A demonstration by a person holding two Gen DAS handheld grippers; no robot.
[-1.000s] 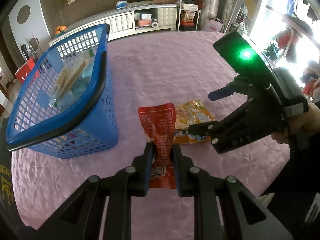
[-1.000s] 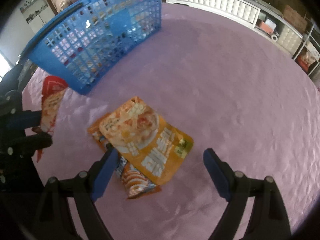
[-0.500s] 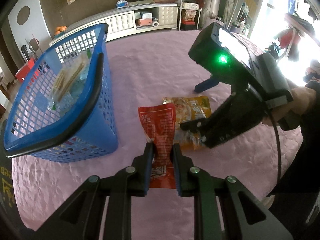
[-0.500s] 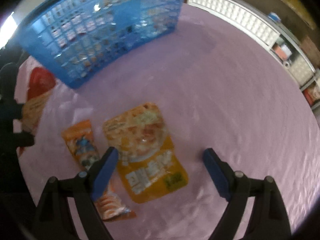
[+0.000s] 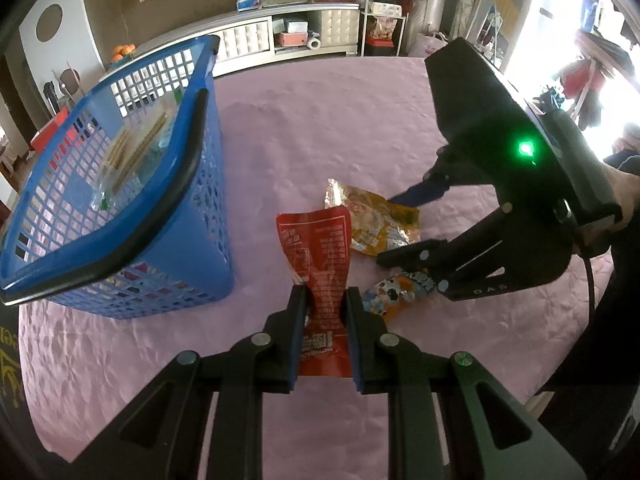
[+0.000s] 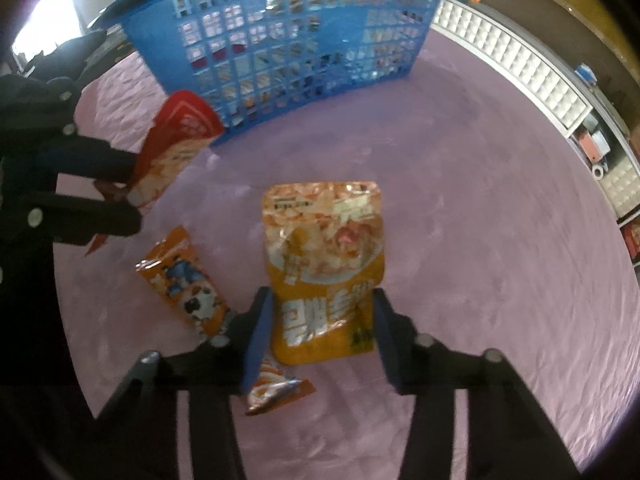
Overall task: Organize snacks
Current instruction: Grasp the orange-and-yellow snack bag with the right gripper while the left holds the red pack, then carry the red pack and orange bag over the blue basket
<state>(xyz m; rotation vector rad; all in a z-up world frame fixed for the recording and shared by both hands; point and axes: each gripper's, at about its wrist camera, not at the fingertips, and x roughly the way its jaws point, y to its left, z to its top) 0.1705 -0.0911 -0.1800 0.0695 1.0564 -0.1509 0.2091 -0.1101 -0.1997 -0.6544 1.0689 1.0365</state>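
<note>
My left gripper (image 5: pixel 325 300) is shut on a red snack packet (image 5: pixel 320 252) and holds it just above the pink tablecloth; the packet also shows in the right wrist view (image 6: pixel 176 148). My right gripper (image 6: pixel 320 308) is open, its fingers on either side of the lower end of a yellow-orange snack pouch (image 6: pixel 324 264) that lies flat; the pouch also shows in the left wrist view (image 5: pixel 372 220). A small orange packet (image 6: pixel 188 284) with a cartoon print lies left of it. The blue basket (image 5: pixel 192 184) stands to the left with wrapped biscuits inside.
The round table has a pink cloth (image 5: pixel 320 120). A white cabinet (image 5: pixel 248 44) runs along the far wall. The right gripper's black body (image 5: pixel 500 184) with a green light hangs over the table's right side.
My right gripper has swung round and lowered over the yellow-orange pouch, and its fingers have closed in to the pouch's sides. The left gripper still holds the red packet in place.
</note>
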